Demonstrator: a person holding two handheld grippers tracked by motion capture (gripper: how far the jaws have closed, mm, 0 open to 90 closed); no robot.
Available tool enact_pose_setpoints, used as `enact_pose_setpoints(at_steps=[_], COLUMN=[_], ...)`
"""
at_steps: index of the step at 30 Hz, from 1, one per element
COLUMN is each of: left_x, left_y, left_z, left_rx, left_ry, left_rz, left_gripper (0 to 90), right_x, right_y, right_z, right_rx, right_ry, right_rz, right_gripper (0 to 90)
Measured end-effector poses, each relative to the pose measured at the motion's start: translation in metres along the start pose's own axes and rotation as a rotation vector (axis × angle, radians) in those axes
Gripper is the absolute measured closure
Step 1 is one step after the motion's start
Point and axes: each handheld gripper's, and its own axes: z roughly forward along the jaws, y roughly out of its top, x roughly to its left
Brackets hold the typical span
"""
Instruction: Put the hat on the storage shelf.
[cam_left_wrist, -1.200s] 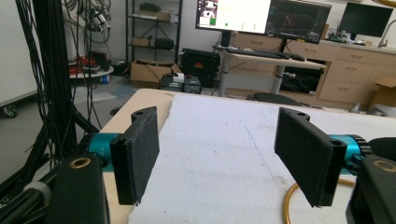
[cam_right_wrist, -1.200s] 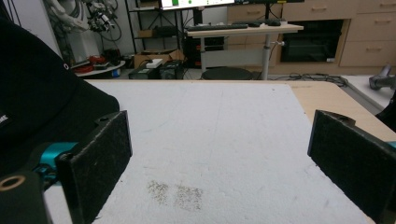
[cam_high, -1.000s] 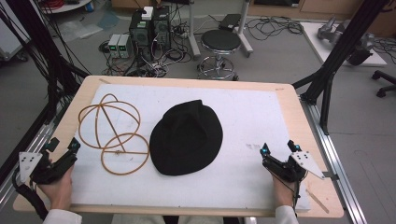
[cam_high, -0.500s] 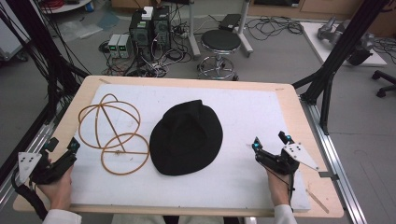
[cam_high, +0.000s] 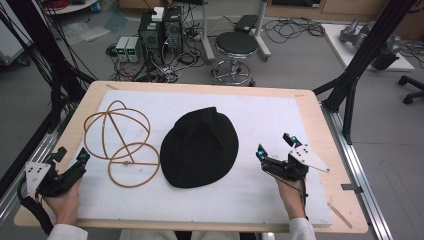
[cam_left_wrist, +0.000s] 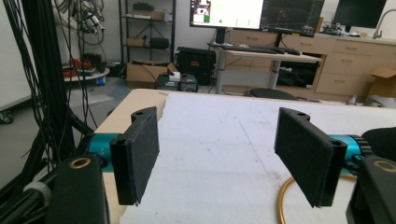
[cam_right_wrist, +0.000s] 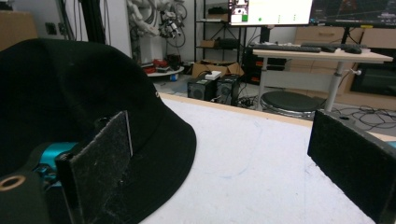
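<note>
Risk: soft black hat (cam_high: 199, 147) brim folding or sliding, if pinched by wide-open right gripper (cam_high: 275, 150) beside it; left gripper (cam_high: 70, 155) also open, well apart.

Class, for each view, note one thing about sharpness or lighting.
High view: even light, black hat shows little surface detail. Left gripper view: table sharp, the monitor glares white. Right gripper view: near pads soft, hat a dark mass.

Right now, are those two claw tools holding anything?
No. Both the left gripper and right gripper have open jaws with nothing between them; the hat lies untouched.
</note>
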Motion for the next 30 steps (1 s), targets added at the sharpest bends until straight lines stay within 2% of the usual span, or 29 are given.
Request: enact_pose_setpoints(at_steps=[8,10,17,24,30], left_x=[-0.004,-0.004,-0.003,-0.001,0.0], left_y=[0.0,0.0,0.0,0.0,0.001], left_z=[0.0,0.0,0.0,0.0,-0.001], left_rx=[0.002,0.003,0.0,-0.001,0.0], left_ry=[-0.006,-0.007,0.001,0.006,0.01], left_rz=[0.008,0.009,0.012,0.005,0.0], left_gripper=[30.9,30.9,30.9,30.9,30.9], right_x=[0.011,0.017,0.03,0.044,0.058], right_y=[0.009,0.011,0.018,0.018,0.019], right_z=[0.011,0.018,0.038,0.055,0.074], right_rx=[0.0,0.001,0.01,0.032,0.052], right_ry=[0.043,0.074,0.128,0.164,0.24], right_rz=[-0.02,-0.018,0.009,0.008,0.041], right_gripper=[5.5,5.5,5.5,5.5,5.5])
